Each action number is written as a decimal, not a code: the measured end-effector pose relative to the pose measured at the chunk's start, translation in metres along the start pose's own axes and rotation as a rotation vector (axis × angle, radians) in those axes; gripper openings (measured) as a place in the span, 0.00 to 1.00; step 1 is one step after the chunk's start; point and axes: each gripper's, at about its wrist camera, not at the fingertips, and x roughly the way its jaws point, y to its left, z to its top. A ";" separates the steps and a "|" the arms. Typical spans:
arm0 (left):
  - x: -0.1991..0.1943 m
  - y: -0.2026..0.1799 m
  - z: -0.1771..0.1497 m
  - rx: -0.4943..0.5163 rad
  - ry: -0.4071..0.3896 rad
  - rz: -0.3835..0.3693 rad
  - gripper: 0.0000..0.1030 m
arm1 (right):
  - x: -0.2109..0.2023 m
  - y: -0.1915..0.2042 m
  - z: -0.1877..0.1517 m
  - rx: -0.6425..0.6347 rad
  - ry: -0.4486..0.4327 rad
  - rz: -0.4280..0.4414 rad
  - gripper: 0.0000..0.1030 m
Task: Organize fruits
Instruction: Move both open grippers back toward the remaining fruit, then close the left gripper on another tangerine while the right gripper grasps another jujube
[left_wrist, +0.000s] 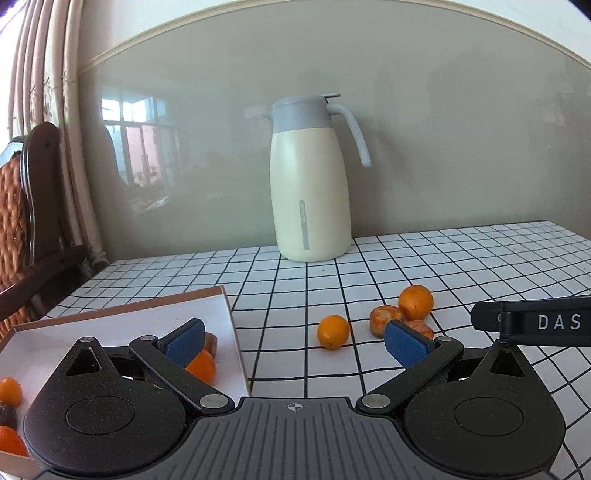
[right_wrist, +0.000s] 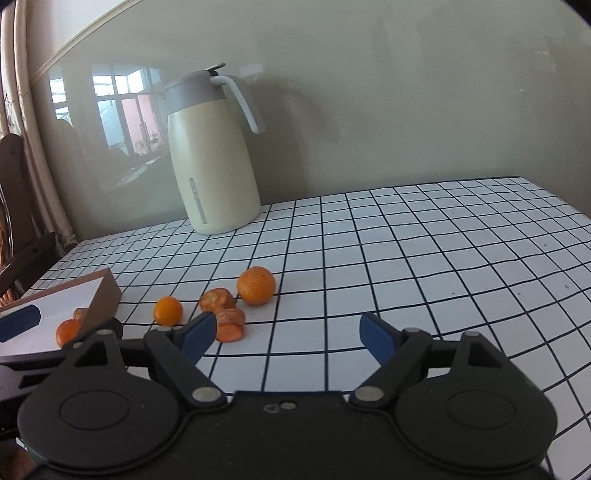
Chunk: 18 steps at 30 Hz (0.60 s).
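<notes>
A shallow white box (left_wrist: 122, 325) with a brown rim lies at the left of the checked table; several oranges lie in it, one (left_wrist: 202, 365) behind my left finger. On the cloth lie a small orange (left_wrist: 333, 331), a larger mandarin (left_wrist: 416, 301) and two peeled pieces (left_wrist: 386, 318). My left gripper (left_wrist: 295, 343) is open, its left finger over the box and its right beside the peeled pieces. In the right wrist view my right gripper (right_wrist: 288, 336) is open over bare cloth; the small orange (right_wrist: 168, 311), peeled pieces (right_wrist: 229, 325) and mandarin (right_wrist: 256, 285) lie just beyond its left finger.
A tall cream thermos jug (left_wrist: 309, 184) with a grey lid stands at the back by the glossy wall. A wooden chair (left_wrist: 33, 229) and curtains are at the left. The right gripper's black body (left_wrist: 535, 323) juts in from the right. The box corner (right_wrist: 105, 295) is near my right gripper's left finger.
</notes>
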 end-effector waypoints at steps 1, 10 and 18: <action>0.001 -0.001 0.000 0.000 0.002 -0.003 1.00 | 0.000 -0.002 0.000 0.004 0.002 -0.002 0.76; 0.015 -0.014 0.001 0.010 0.022 -0.015 1.00 | 0.004 -0.012 0.001 0.014 0.014 0.001 0.75; 0.033 -0.023 0.003 0.021 0.068 -0.033 0.89 | 0.009 -0.014 0.003 0.012 0.015 -0.007 0.73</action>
